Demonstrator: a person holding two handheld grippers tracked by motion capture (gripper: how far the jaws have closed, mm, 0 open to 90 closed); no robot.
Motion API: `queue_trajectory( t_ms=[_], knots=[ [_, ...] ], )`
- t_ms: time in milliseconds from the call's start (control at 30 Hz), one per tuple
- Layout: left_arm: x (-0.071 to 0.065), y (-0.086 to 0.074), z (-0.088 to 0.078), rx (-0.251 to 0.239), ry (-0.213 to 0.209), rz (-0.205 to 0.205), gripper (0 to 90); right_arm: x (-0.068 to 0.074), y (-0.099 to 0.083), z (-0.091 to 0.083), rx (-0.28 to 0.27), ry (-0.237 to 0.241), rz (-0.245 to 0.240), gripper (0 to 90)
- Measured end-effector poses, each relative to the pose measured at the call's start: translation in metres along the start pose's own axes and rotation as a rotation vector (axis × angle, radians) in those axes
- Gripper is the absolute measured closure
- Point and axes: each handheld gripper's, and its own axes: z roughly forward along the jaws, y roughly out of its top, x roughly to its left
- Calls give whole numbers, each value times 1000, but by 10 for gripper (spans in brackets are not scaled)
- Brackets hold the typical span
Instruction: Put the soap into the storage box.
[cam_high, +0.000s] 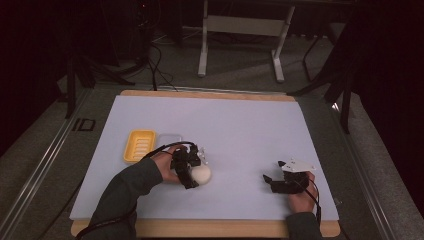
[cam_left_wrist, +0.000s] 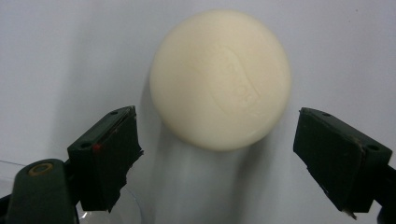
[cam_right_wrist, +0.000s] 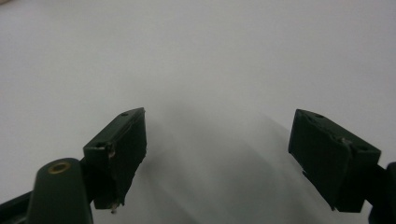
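Left gripper (cam_high: 192, 170), forearm angled in from the lower left: we record its fingers (cam_left_wrist: 105, 156) spread wide, flanking but not touching the round, smooth, cream-white soap bar (cam_left_wrist: 220, 79), which lies on the pale matte surface (cam_high: 240, 125). Right gripper (cam_high: 280, 175), near the front edge: fingers (cam_right_wrist: 119, 154) spread over bare surface. Ribbed yellow rectangular plastic tray (cam_high: 139, 145) sits left; open room beyond.
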Motion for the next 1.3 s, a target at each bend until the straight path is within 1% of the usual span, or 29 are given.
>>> queue_trajectory(
  t_ms=[33, 100, 133, 167, 200, 233, 300, 400, 533, 633, 800, 933, 1000, 1033, 1300],
  knots=[
    [0, 1, 1, 8, 4, 1, 140, 0, 0, 0, 0, 0, 0, 189],
    [1, 2, 2, 17, 10, 1, 89, 0, 0, 0, 0, 0, 0, 189],
    [1, 2, 2, 17, 10, 1, 89, 0, 0, 0, 0, 0, 0, 189],
    [1, 4, 4, 30, 14, 4, 89, 0, 0, 0, 0, 0, 0, 189],
    [1, 5, 5, 30, 12, -9, 72, 0, 0, 0, 1, 0, 0, 189],
    [1, 6, 5, 37, 9, -1, 63, 0, 0, 0, 1, 0, 0, 189],
    [1, 7, 6, 43, 4, 9, 63, 0, 0, 0, 1, 0, -1, 189],
    [1, 8, 7, 46, 0, 3, 63, 0, 0, 0, 2, 0, 0, 189],
    [1, 10, 8, 50, -12, 14, 66, 0, 0, 0, 2, 0, -1, 189],
    [2, 12, 9, 53, -20, 13, 74, 0, 0, 0, 2, 0, -1, 189],
    [1, 14, 12, 60, -21, 12, 75, 0, 0, 0, 3, 0, -2, 189],
    [2, 17, 14, 67, -28, 19, 75, 0, 0, 0, 4, 1, -2, 189],
    [2, 17, 15, 65, -30, 19, 91, 0, 0, 0, 4, 1, -1, 189],
    [2, 18, 16, 60, -39, 19, 104, 0, 0, 0, 4, 1, -1, 189],
    [3, 22, 18, 69, -50, 26, 136, 0, 0, 0, 4, 2, -3, 189]
  ],
)
